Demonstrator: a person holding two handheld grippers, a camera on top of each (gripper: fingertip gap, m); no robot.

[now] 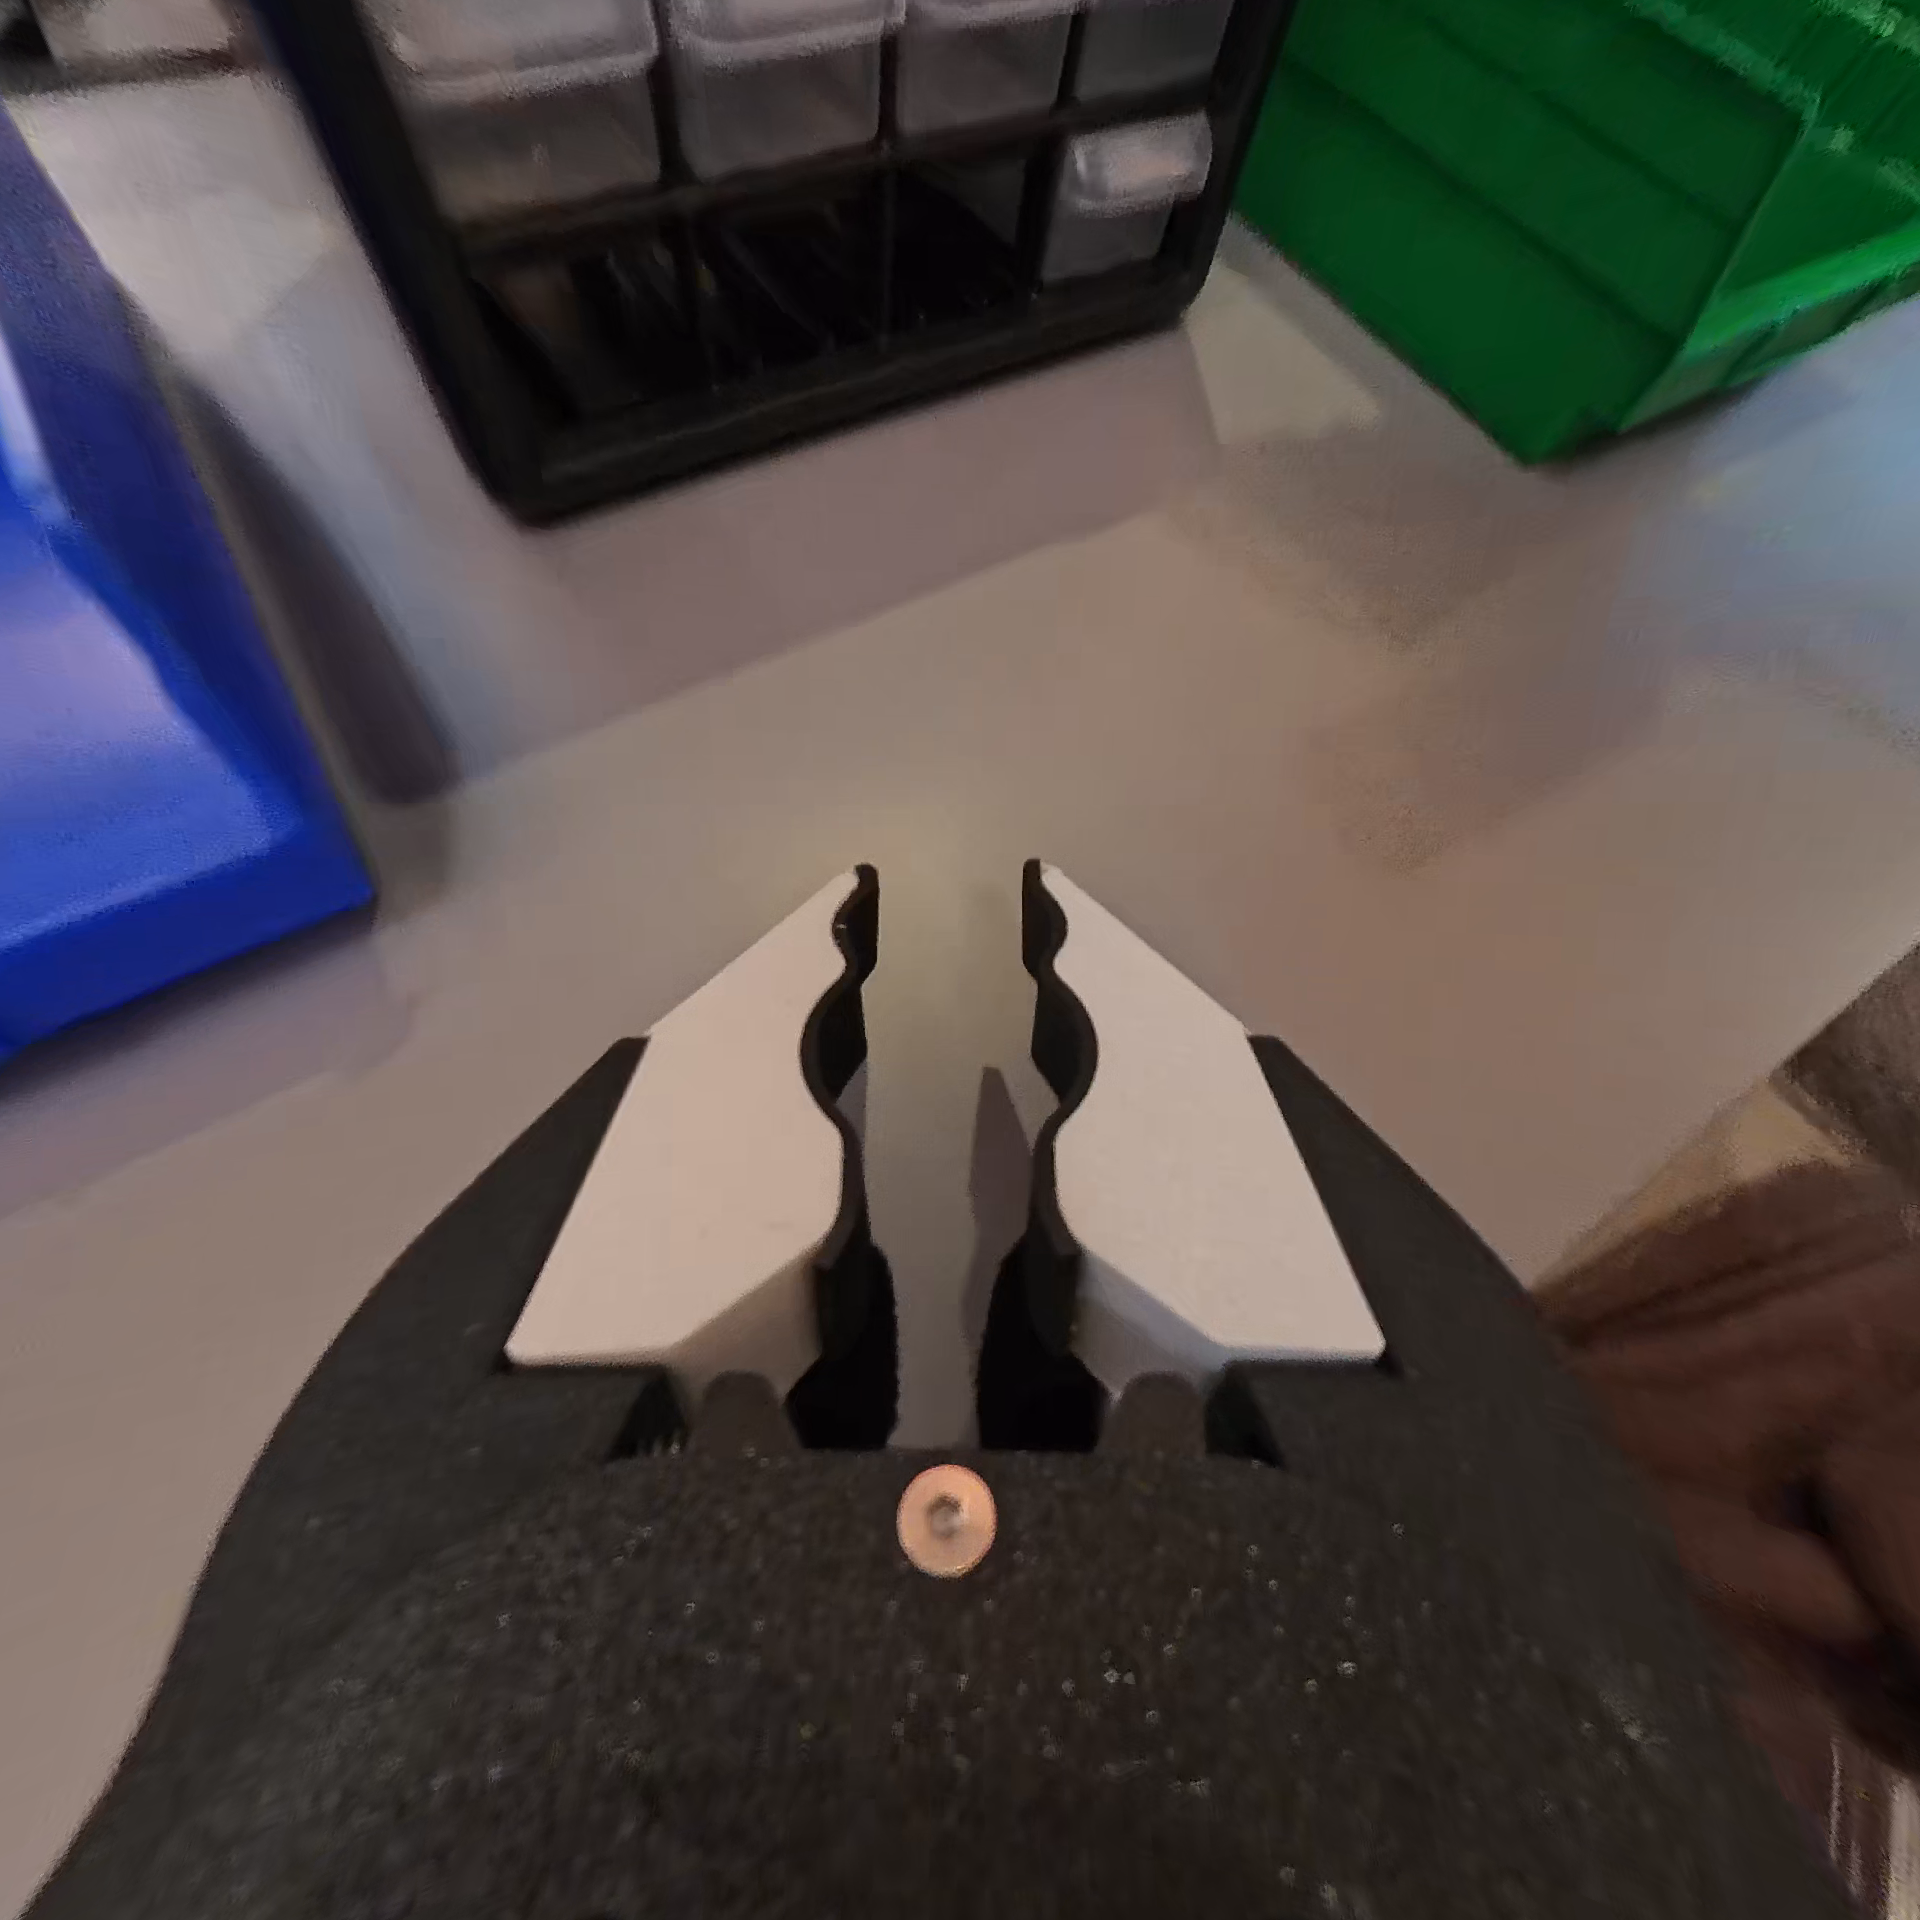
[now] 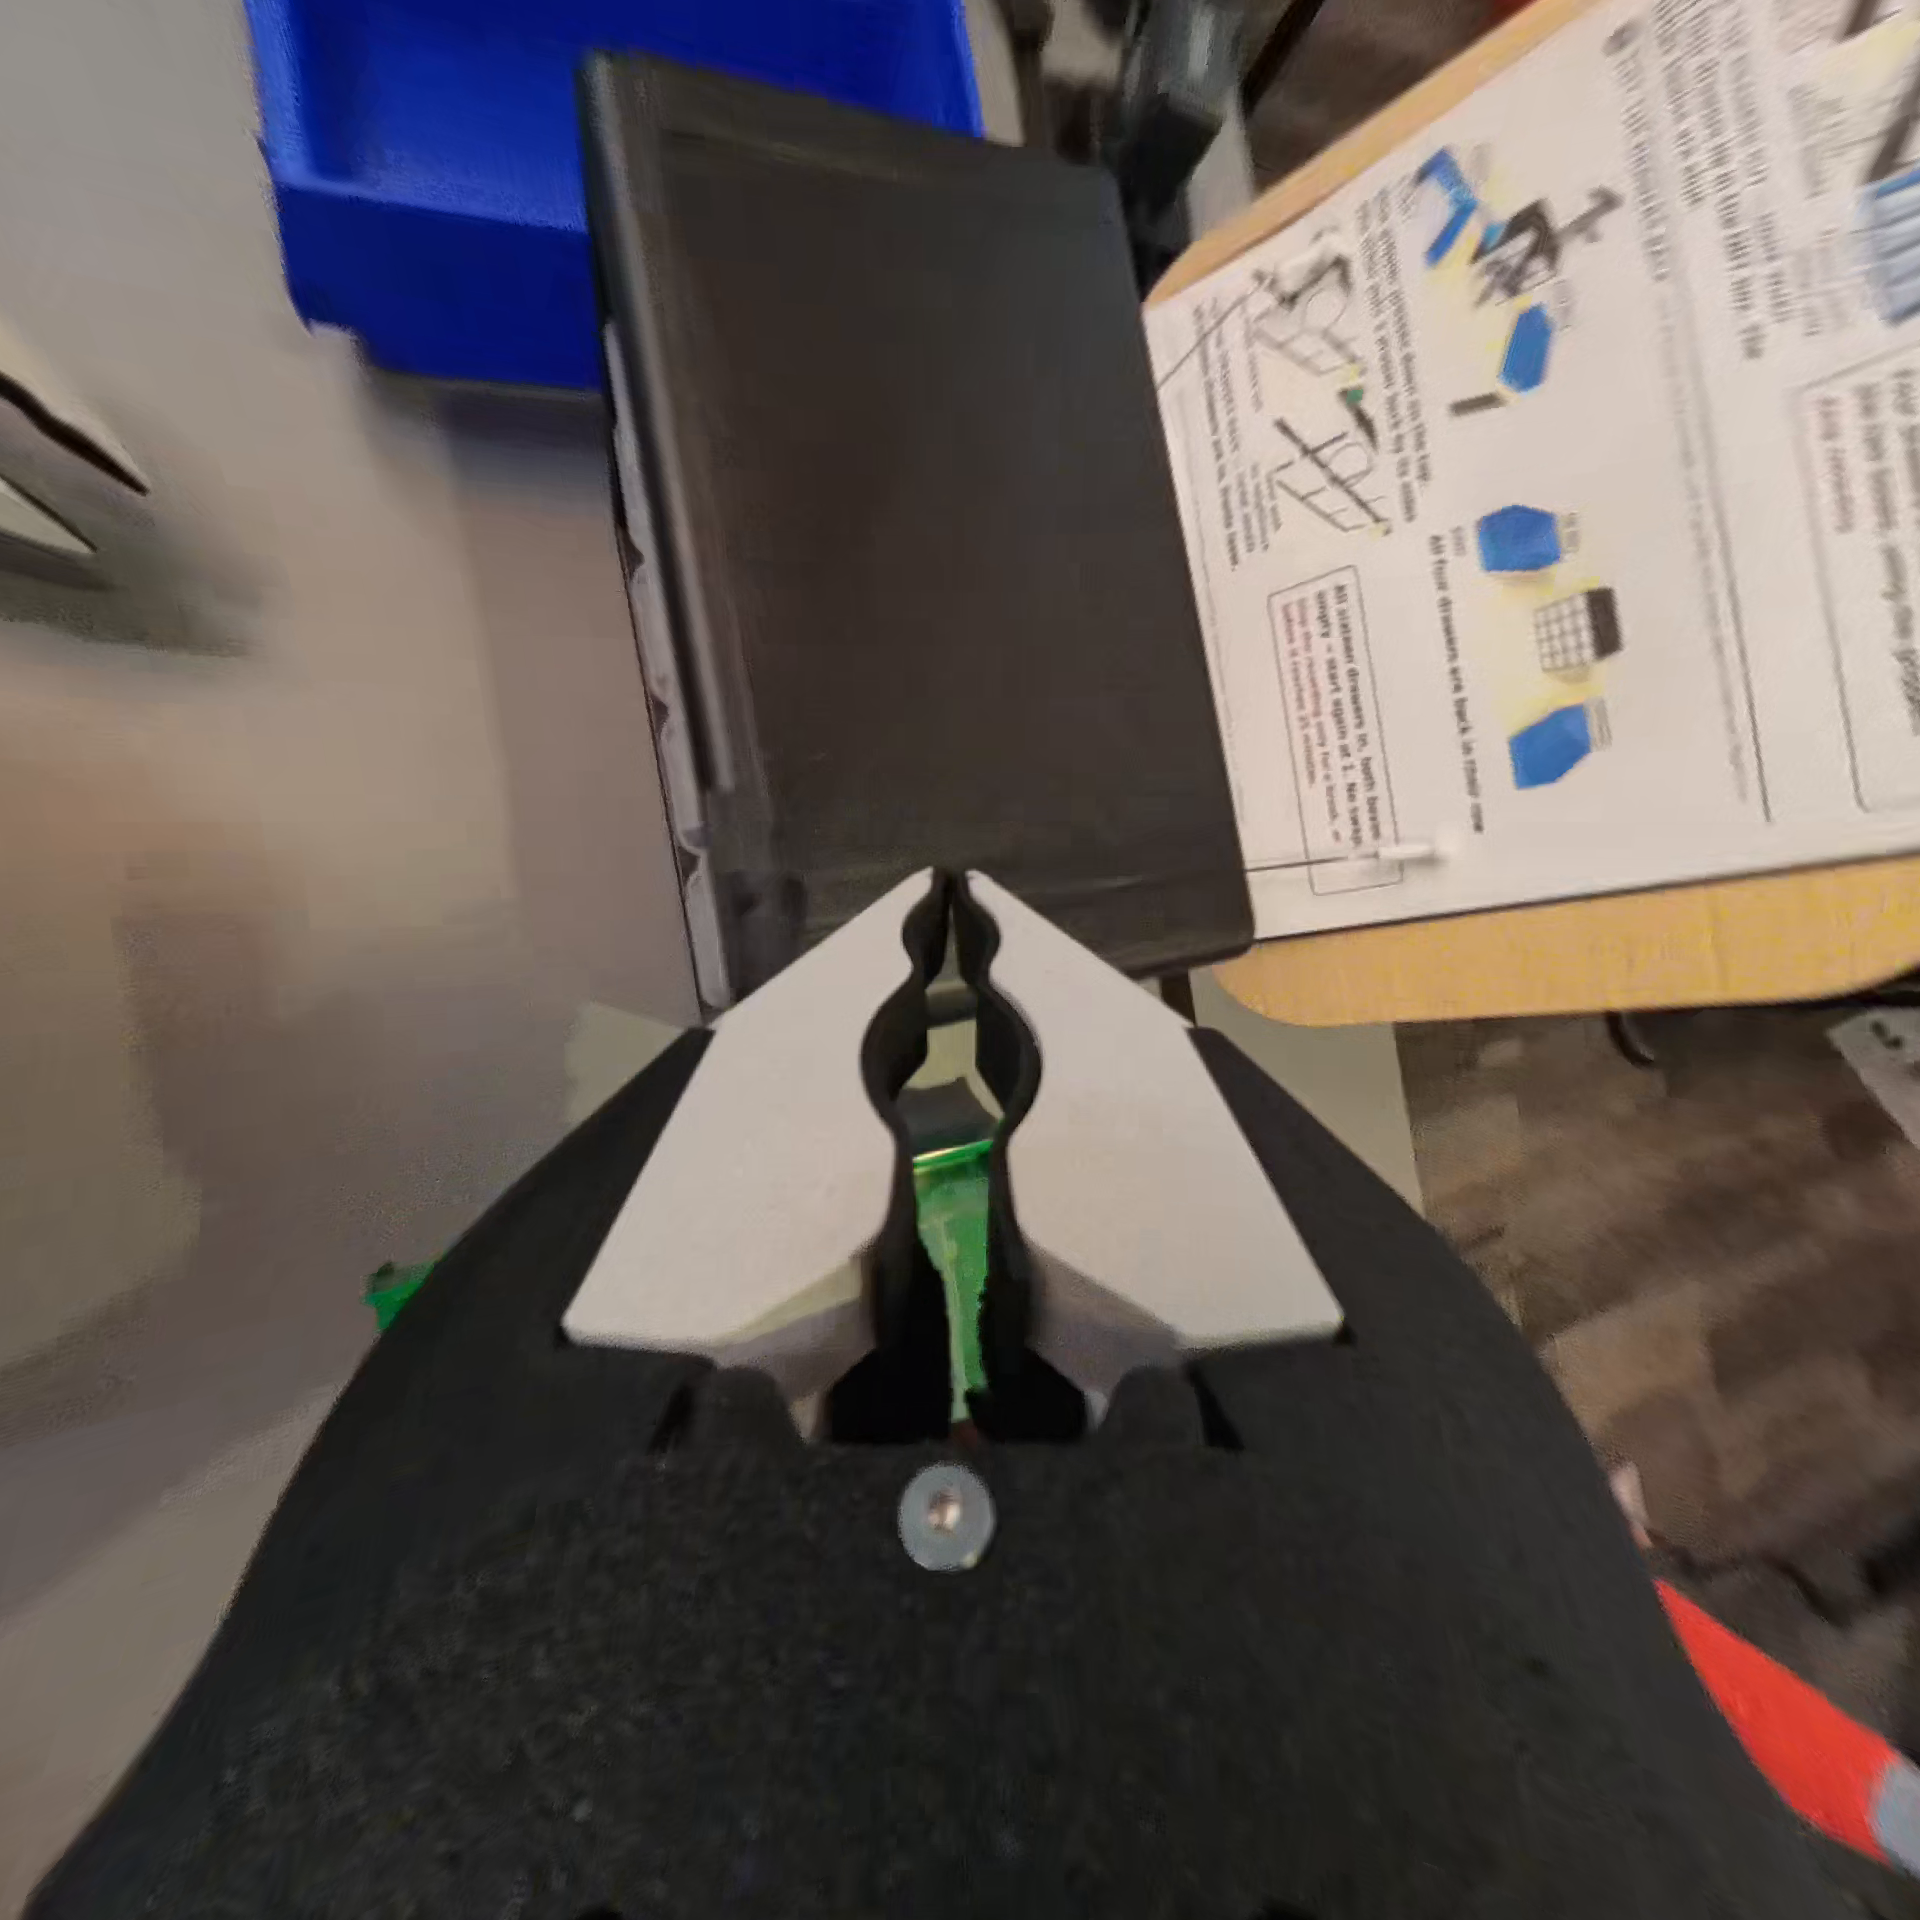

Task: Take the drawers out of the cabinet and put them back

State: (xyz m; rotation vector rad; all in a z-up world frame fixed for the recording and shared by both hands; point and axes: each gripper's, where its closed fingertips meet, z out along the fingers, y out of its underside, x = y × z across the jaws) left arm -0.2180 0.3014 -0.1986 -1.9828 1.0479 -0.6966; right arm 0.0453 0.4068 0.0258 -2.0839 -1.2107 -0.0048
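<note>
Left wrist view: blurred cabinet (image 1: 810,239) cropped

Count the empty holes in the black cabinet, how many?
3 holes, side by side in the bottom row of the cabinet: left, middle, third, beside a drawer. Upper rows are cut off, so more may hide.

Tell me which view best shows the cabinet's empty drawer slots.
Left wrist view: the cabinet faces the camera, its bottom row showing three empty slots. The right wrist view shows only its black top and side, no slots.
</note>
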